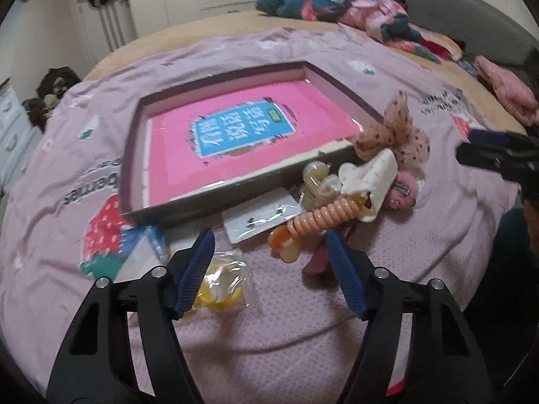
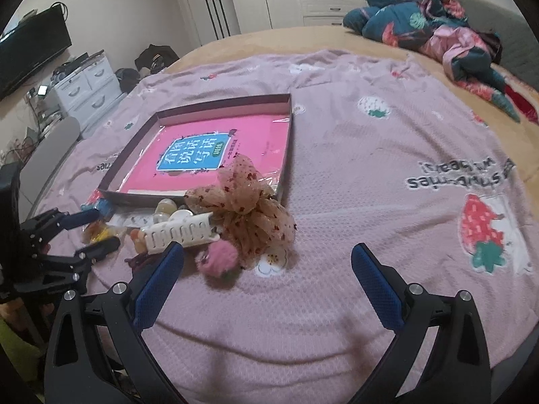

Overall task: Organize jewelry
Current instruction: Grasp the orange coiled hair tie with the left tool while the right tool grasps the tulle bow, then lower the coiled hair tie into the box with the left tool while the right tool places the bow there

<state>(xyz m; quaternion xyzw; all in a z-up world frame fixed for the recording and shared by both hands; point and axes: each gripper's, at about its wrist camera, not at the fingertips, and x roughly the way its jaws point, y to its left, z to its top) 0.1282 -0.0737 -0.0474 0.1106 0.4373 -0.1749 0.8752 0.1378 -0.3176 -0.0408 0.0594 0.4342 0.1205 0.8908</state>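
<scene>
A shallow box [image 1: 215, 198] [image 2: 286, 155] lined with a pink book lies on the pink blanket. A pile of hair accessories sits at its near corner: a dotted tulle bow [image 1: 401, 131] [image 2: 249, 208], a white claw clip [image 1: 370, 175] [image 2: 182, 234], a peach spiral hair tie [image 1: 323, 215], a pink pompom [image 1: 404, 192] [image 2: 219, 259], a clear claw clip [image 1: 320, 181] and an orange clip [image 1: 286, 245]. A small bag with yellow pieces [image 1: 222, 286] lies by my left gripper [image 1: 269, 245], which is open and empty just short of the pile. My right gripper [image 2: 269, 256] is open and empty, right of the pile.
A flat card packet [image 1: 259, 219] and a blue packet [image 1: 148, 242] lie against the box's near wall. A crumpled floral quilt [image 2: 431, 23] lies at the far side of the bed. A white drawer unit [image 2: 84, 91] and a TV [image 2: 30, 54] stand beyond the left edge.
</scene>
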